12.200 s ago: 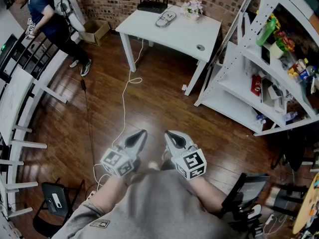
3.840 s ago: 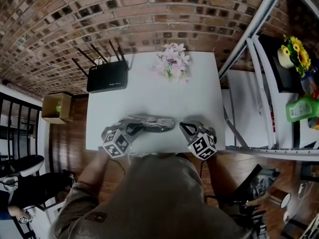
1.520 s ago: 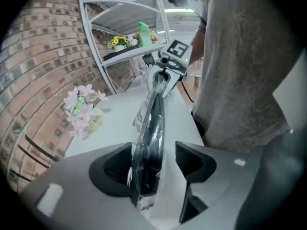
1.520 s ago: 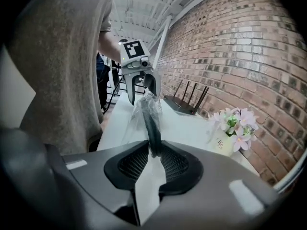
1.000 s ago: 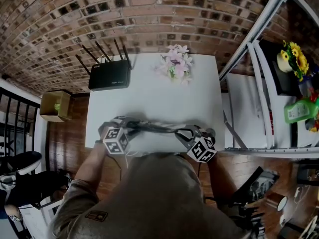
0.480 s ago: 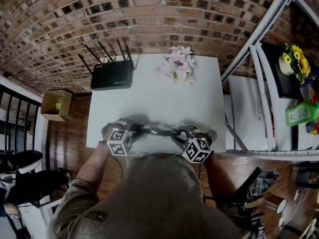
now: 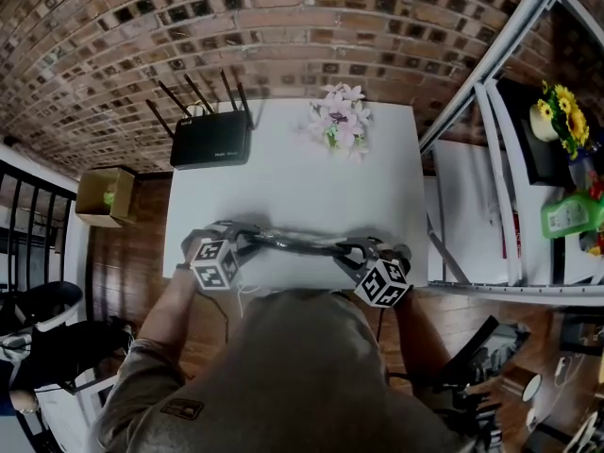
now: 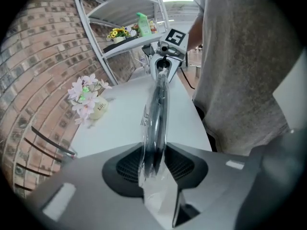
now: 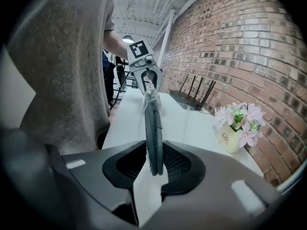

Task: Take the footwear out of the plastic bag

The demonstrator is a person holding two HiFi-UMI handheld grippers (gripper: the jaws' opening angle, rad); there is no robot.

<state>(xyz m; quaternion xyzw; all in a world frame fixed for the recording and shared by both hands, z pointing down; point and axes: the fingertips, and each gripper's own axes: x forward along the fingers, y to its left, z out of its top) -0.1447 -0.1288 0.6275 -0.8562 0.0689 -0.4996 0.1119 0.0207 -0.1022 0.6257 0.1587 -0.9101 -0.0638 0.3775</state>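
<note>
A clear plastic bag (image 7: 293, 244) with a pair of flat grey footwear (image 9: 153, 128) inside hangs stretched over the near edge of the white table (image 7: 293, 182). My left gripper (image 7: 243, 243) grips its left end; the bag (image 8: 156, 123) runs out from between the jaws (image 8: 154, 164), which have just been closing on it. My right gripper (image 7: 347, 250) holds the other end, its jaws (image 9: 154, 166) pinching the footwear through the plastic after just closing further. Each gripper faces the other along the bag.
A black router (image 7: 209, 143) and a small pot of pink flowers (image 7: 340, 121) stand at the table's far side against the brick wall. White metal shelving (image 7: 491, 159) stands to the right. A cardboard box (image 7: 104, 196) sits on the floor at left.
Seconds ago the bag lay on the table with only my left gripper at it. Since a second ago both grippers hold its ends; they came slightly together, then apart again.
</note>
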